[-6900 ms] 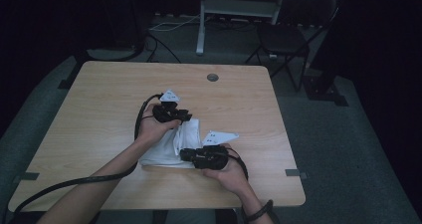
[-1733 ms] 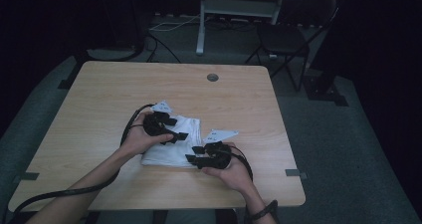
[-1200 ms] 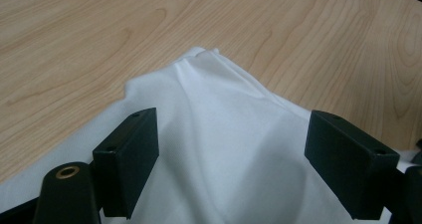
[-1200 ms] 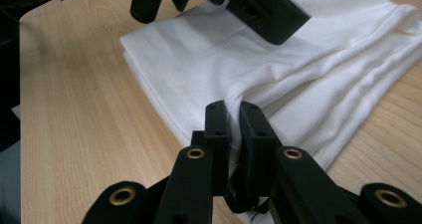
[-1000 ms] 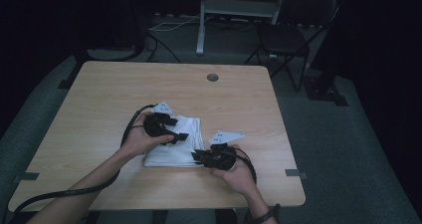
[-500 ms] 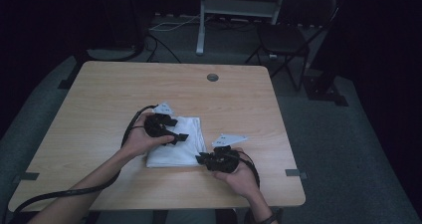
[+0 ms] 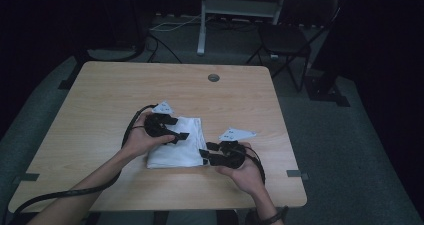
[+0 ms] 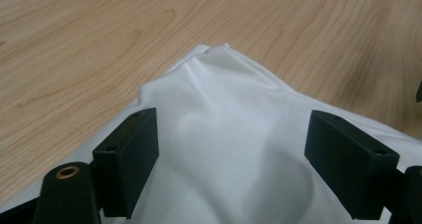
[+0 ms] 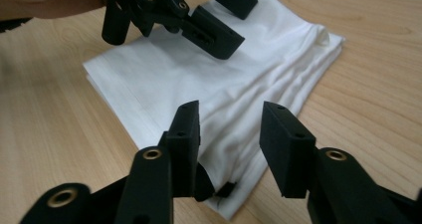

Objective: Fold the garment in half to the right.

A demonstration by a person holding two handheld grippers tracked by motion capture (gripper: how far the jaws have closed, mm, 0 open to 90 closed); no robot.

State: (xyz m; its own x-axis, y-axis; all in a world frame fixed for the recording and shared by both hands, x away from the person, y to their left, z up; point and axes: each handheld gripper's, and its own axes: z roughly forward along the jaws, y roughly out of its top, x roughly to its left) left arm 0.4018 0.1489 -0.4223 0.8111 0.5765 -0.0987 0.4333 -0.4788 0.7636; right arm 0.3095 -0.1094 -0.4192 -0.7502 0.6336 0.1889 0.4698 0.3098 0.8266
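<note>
On the table (image 7: 100, 100), both tools, left (image 8: 231, 171) and right (image 9: 229, 139), stand released over folded white cloth (image 9: 239, 79).

Wooden table (image 7: 100, 90), black folding chair (image 7: 285, 35), grey carpet (image 7: 350, 135)

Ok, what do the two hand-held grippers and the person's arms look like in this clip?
Both are matte black. The left hand-held gripper and right hand-held gripper each carry a grey three-cornered plate on top and trail a black cable. The block-shaped jaws have small holes, with brass-coloured pivot rings behind them. The forearms are bare, and a dark band sits on the right wrist.
</note>
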